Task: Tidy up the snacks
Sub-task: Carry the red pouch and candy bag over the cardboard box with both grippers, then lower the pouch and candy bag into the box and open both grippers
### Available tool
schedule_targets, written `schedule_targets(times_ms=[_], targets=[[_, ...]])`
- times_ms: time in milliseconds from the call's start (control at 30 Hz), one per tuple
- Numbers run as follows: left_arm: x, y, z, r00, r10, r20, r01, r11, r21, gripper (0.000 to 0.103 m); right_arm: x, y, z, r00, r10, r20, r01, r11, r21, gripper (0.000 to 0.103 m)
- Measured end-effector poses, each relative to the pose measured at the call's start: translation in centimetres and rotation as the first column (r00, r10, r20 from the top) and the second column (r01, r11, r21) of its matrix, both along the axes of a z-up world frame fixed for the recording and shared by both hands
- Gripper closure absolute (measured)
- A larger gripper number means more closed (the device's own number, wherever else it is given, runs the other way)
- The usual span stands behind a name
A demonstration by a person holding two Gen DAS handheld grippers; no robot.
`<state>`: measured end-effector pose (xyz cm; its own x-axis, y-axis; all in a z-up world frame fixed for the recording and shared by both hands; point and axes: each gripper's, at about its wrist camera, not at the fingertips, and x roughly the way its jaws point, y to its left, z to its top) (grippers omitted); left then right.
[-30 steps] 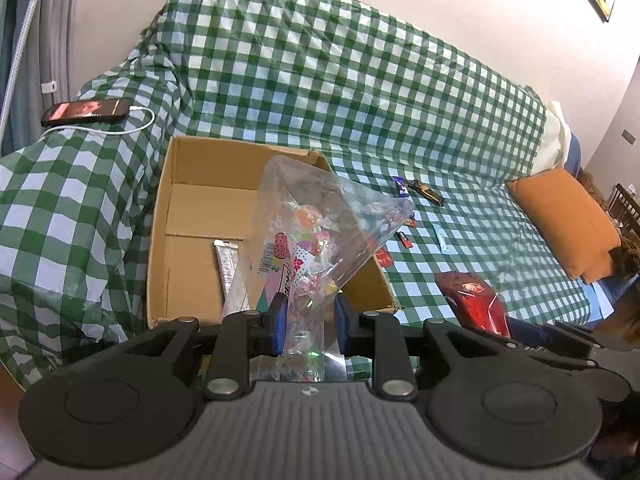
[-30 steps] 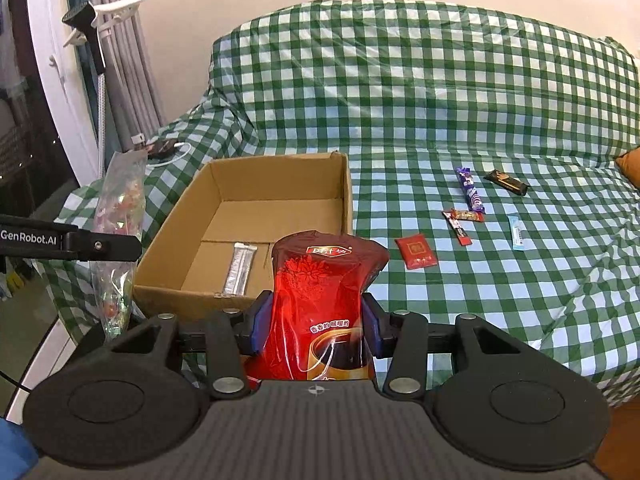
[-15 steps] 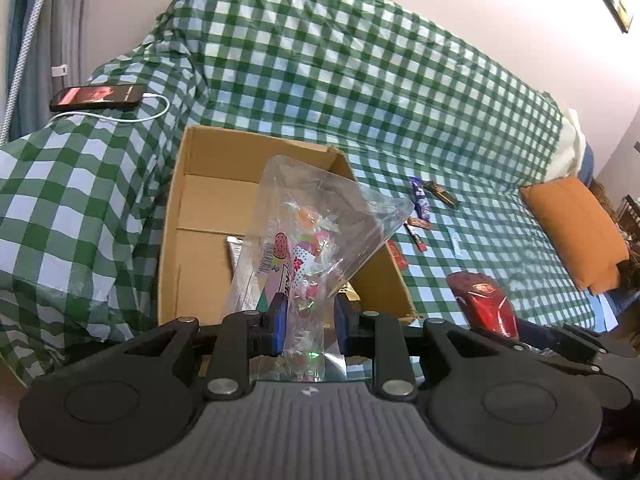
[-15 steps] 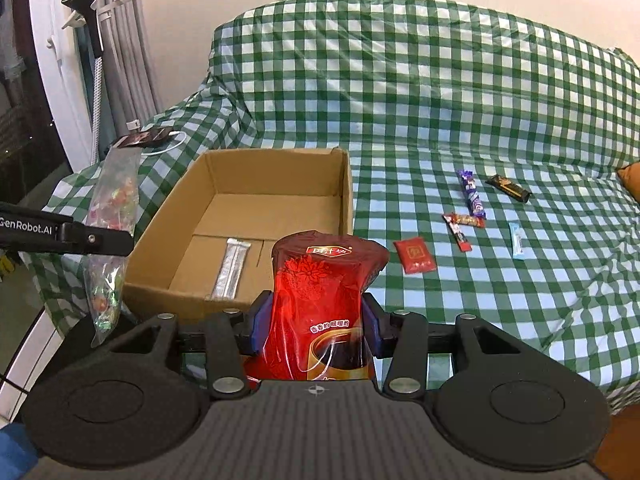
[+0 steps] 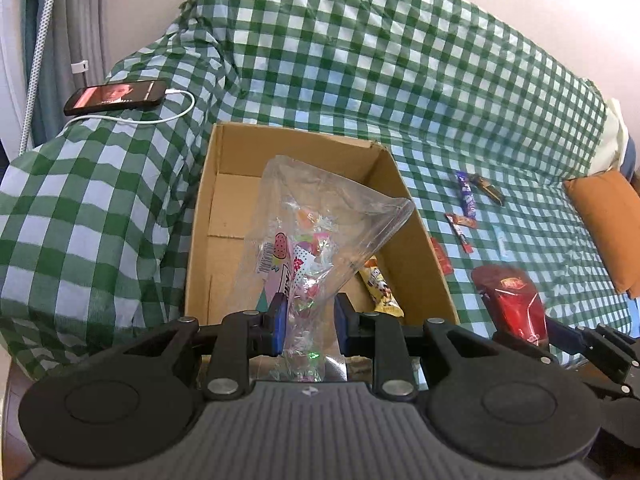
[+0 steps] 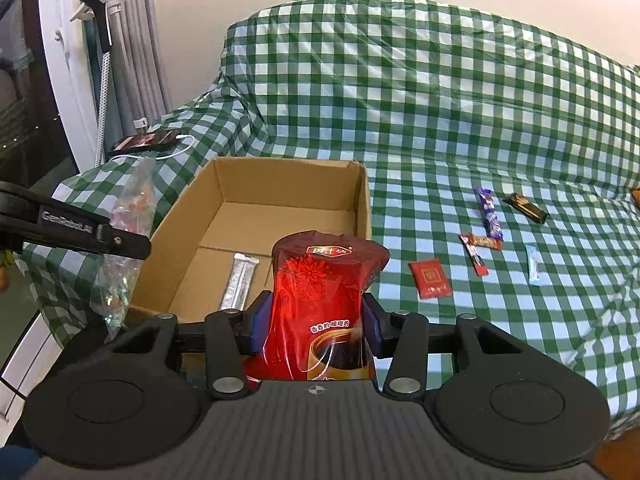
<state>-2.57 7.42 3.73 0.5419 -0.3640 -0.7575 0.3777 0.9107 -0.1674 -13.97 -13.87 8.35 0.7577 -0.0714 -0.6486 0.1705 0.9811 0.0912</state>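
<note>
The left claw (image 5: 308, 322) is clamping the lower part of a clear candy bag (image 5: 316, 236), its blue pads pressing in on the crinkled plastic from both sides. The bag is standing up from the claw and leaning over the near end of the cardboard box (image 5: 236, 136), which is sitting on the checked sofa cover (image 5: 360, 60) toward the sofa's left end, close to the armrest. Inside the box, a yellow snack packet (image 5: 380, 288) is lying against the right wall near the front.

The right claw (image 6: 316, 324) is gripping a red foil bag (image 6: 320, 280) around its middle, pads pushing into both sides, and is holding it upright just in front of the box's near right corner. From this side a silver stick pack (image 6: 240, 280) is showing on the box floor near the front wall. The left claw's arm and the candy bag are crossing the left edge of this view, beside the box's left wall.

Out on the seat to the right of the box, loose snacks are lying apart from one another: a flat red packet (image 6: 430, 278) nearest the box, a purple bar (image 6: 490, 212), a thin red stick (image 6: 474, 256), a dark bar (image 6: 526, 208) and a pale blue stick (image 6: 532, 264). A phone (image 5: 116, 96) on a white cable is resting on the left armrest, and an orange cushion (image 5: 608, 220) is lying at the sofa's right end.
</note>
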Motion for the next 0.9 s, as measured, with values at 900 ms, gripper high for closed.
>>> schedule_targets(times_ms=[900], targets=[[10.7, -7.6, -4.8, 0.998, 0.008, -0.06, -0.001, 0.993, 0.116, 0.076, 13.2, -3.7, -4.6, 0.998, 0.022, -0.062, -0.018, 0.998, 0.062, 0.053]])
